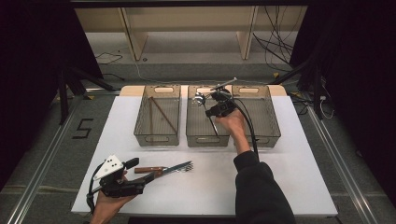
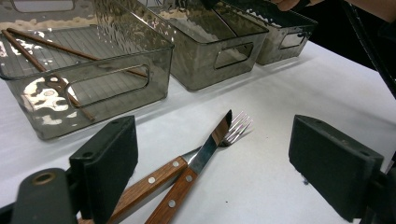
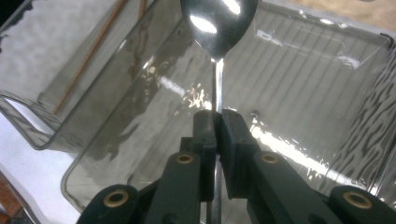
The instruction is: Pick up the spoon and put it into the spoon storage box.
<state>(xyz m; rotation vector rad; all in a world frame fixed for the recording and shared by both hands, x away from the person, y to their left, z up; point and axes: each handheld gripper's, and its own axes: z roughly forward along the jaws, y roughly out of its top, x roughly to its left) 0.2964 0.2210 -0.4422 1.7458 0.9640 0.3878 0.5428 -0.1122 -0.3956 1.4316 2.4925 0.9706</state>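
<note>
Over the middle bin (image 3: 299,93), the right gripper (image 3: 217,123) pinches a spoon (image 3: 218,21) bowl-forward, while the left gripper (image 2: 212,168) gapes around the knife (image 2: 198,161).

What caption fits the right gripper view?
Right gripper fingers pinch a shiny spoon over a grey bin.

Smoky grey ribbed bins (image 1: 157,115); wood-handled fork (image 2: 156,179); silver spoon (image 3: 218,23).

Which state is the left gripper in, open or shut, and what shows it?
Open. In the left gripper view the left gripper has its jaws spread wide apart, with the knife and fork lying on the table between them, ungripped.
</note>
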